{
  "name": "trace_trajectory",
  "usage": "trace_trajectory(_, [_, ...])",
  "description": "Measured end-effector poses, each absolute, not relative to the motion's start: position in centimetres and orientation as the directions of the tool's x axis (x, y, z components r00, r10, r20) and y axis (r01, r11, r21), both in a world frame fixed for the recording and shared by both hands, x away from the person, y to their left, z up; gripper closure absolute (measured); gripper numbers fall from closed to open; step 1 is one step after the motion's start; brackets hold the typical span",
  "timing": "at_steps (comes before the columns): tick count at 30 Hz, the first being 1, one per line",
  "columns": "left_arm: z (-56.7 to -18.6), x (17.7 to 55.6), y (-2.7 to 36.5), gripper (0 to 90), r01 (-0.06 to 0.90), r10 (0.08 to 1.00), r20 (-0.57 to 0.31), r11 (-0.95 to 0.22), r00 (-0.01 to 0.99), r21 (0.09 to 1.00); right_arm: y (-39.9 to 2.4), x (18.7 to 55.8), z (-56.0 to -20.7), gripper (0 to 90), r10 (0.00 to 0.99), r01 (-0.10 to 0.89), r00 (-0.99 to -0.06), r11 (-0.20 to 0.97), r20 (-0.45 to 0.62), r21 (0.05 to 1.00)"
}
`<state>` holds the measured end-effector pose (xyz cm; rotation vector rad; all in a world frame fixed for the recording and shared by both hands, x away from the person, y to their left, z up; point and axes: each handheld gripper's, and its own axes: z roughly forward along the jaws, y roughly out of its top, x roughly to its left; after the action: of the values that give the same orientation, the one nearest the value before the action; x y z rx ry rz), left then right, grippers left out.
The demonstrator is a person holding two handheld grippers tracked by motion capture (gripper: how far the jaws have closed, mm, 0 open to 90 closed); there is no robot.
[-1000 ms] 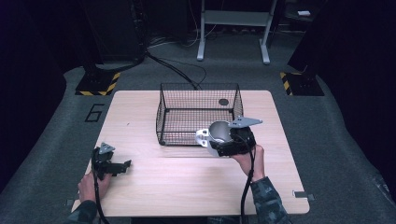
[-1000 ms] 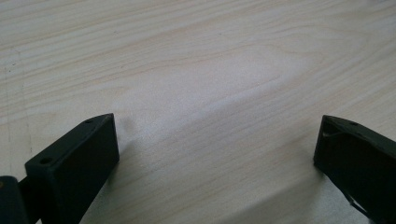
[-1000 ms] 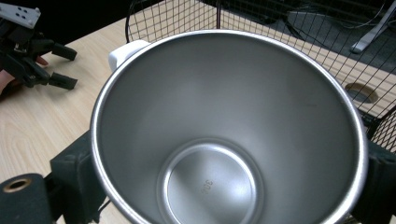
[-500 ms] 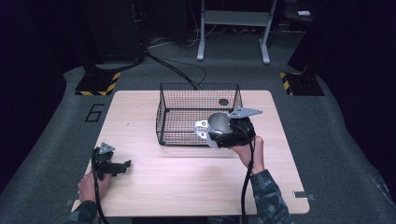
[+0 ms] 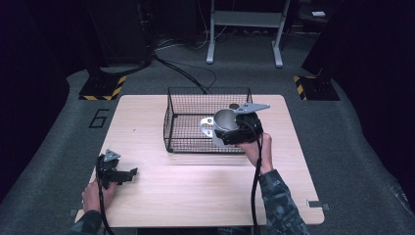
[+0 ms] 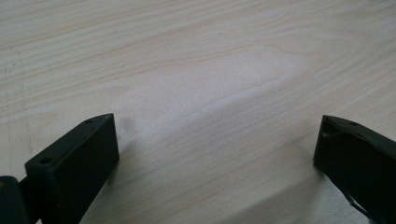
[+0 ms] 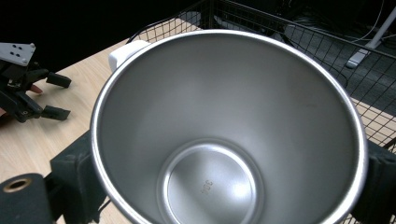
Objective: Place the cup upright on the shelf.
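A stainless steel cup (image 5: 224,119) with a white handle (image 5: 205,125) hangs over the front right part of a black wire basket (image 5: 195,93). My right gripper (image 5: 227,129) is shut on it, one jaw on each side of the cup's wall. The right gripper view looks straight into the empty cup (image 7: 224,140), gripped by the right gripper (image 7: 224,186). My left gripper (image 5: 128,174) rests open on the wooden table (image 5: 195,196) at the front left, far from the basket. Between the jaws of the left gripper (image 6: 215,154) lies bare wood. It also appears as the left gripper (image 7: 51,95) in the right gripper view.
A small dark round object (image 5: 234,105) lies inside the basket near its back right corner. The basket stands at the back middle of the table. Beyond the table are dark floor, cables and a grey stand (image 5: 244,29).
My right gripper has carried the cup away from the person and up, from in front of the basket to over its front wall. The left gripper has stayed put.
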<state>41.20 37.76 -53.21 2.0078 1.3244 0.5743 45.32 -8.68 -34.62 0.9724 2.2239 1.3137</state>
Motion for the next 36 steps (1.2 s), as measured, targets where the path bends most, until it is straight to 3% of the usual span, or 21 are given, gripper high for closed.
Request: trace_trajectory(36, [-53.1,41.2,37.8,0.0,0.638,0.918,0.001,-0.276,0.396,0.719,-7.0,51.3,-35.3,7.2,0.748,0.447,-0.661,0.331,0.058,0.831])
